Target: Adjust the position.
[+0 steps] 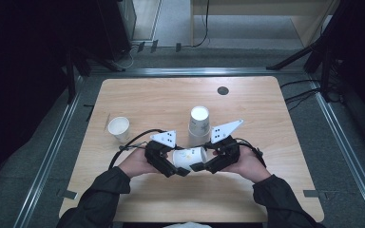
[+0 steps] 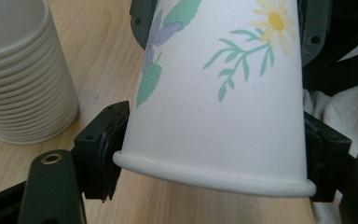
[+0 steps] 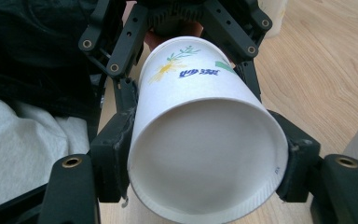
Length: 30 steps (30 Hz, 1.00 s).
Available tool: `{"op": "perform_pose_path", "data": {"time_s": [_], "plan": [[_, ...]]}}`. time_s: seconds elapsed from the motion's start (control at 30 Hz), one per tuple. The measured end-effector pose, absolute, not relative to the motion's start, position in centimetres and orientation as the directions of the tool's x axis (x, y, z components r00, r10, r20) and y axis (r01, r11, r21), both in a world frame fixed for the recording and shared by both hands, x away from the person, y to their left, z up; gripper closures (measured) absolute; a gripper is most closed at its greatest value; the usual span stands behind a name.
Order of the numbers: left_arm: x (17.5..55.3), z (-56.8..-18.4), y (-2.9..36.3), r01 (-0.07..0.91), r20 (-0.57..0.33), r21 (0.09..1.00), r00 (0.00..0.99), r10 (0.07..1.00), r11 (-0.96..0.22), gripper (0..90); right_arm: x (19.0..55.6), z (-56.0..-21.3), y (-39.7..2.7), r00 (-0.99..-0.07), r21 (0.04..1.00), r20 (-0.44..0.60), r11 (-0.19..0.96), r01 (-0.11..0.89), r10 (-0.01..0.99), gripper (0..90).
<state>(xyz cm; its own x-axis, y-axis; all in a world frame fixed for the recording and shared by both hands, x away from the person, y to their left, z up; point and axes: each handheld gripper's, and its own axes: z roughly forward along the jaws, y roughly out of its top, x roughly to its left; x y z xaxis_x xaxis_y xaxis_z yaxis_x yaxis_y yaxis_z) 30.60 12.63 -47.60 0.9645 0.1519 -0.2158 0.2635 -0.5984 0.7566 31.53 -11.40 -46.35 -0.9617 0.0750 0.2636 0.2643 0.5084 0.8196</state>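
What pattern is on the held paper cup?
White paper cup with green leaves and a yellow daisy; clearest in the left gripper view.

Upside-down stack of paper cups (image 1: 199, 124) mid-table, lone upright cup (image 1: 119, 128) well left, dark round grommet (image 1: 223, 90) beyond.

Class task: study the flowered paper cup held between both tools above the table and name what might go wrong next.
1. The flowered cup is thin paper, gripped by the left tool and the right tool together; squeezing or pulling apart may crush or tear it.
2. The cup stack stands just behind the tools; a careless swing may topple it.
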Motion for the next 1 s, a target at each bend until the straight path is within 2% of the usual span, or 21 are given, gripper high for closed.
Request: {"op": "perform_pose_path", "data": {"time_s": [0.17, 0.23, 0.33, 0.47, 0.63, 0.8, 1.0], "plan": [[30.7, -47.6, 12.6, 0.267, -0.218, 0.745, 0.963, 0.155, -0.611, 24.7, 31.6, -46.5, -11.3, -0.962, 0.820, 0.263, 0.507, 0.265, 0.077, 33.9], [30.7, -47.5, 12.7, 0.267, -0.214, 0.738, 0.964, 0.160, -0.619, 24.6, 31.5, -46.6, -11.3, -0.961, 0.816, 0.264, 0.512, 0.269, 0.084, 27.8], [30.8, -47.0, 13.3, 0.270, -0.202, 0.741, 0.963, 0.179, -0.615, 24.6, 31.5, -46.7, -11.4, -0.968, 0.812, 0.227, 0.529, 0.247, 0.103, 23.7], [31.0, -46.1, 14.4, 0.280, -0.197, 0.747, 0.959, 0.202, -0.603, 24.6, 31.5, -47.0, -12.0, -0.966, 0.794, 0.232, 0.551, 0.256, 0.113, 23.4], [31.1, -45.4, 15.5, 0.296, -0.209, 0.753, 0.954, 0.213, -0.587, 24.6, 31.1, -47.2, -12.1, -0.979, 0.774, 0.155, 0.600, 0.202, 0.130, 23.0], [31.2, -44.8, 15.6, 0.301, -0.210, 0.727, 0.953, 0.217, -0.618, 24.6, 31.4, -47.2, -12.4, -0.972, 0.777, 0.185, 0.584, 0.234, 0.143, 23.2], [31.8, -44.1, 13.9, 0.277, -0.196, 0.630, 0.961, 0.197, -0.726, 24.6, 31.3, -47.3, -12.6, -0.972, 0.785, 0.173, 0.574, 0.233, 0.159, 23.2]]}}
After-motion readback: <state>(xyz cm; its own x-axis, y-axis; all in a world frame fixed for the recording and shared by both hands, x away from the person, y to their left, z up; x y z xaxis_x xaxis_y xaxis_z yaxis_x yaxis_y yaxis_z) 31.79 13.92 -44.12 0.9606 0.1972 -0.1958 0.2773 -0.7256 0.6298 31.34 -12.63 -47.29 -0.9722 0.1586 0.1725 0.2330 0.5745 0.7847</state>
